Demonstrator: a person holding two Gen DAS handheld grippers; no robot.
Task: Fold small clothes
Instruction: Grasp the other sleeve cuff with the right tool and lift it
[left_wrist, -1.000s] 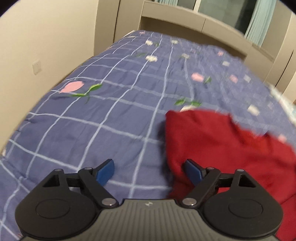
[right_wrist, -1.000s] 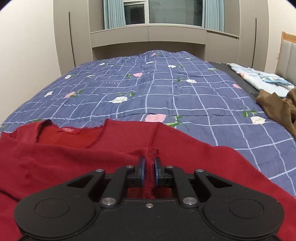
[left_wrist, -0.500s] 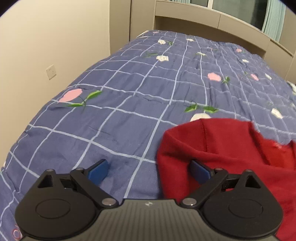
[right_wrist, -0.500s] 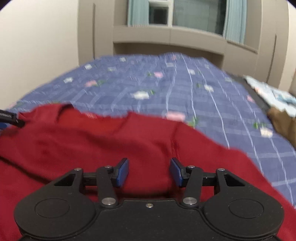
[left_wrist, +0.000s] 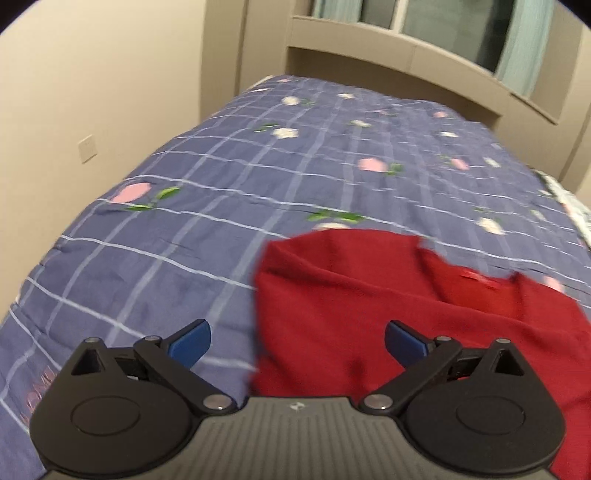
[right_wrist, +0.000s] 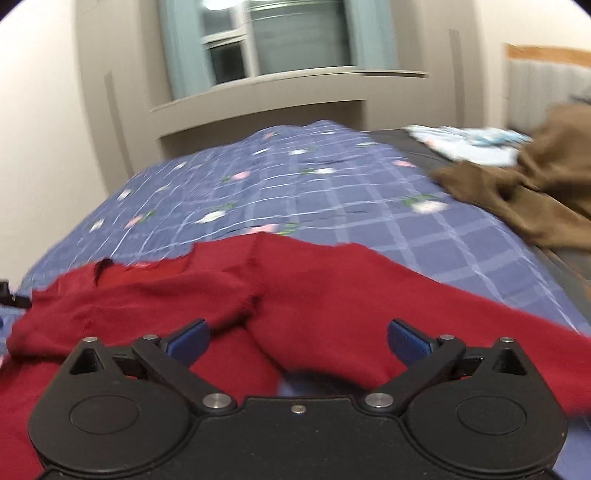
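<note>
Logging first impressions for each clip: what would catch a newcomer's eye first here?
The red sweater spread across the near end of the blue checked quilt, its neck opening turned away from the cameras. Both the left gripper and the right gripper hang open above it, holding nothing. A brown garment lies crumpled at the bed's right edge.

a home bedroom: quilted bed (left_wrist: 258, 206), curtained window (right_wrist: 288, 40), strewn clothes (right_wrist: 524, 192).

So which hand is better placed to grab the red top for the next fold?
Probably right. The right tool stands open with the red top bunched directly between its fingers; the left tool, also open, straddles only the top's left edge, half over quilt.
</note>
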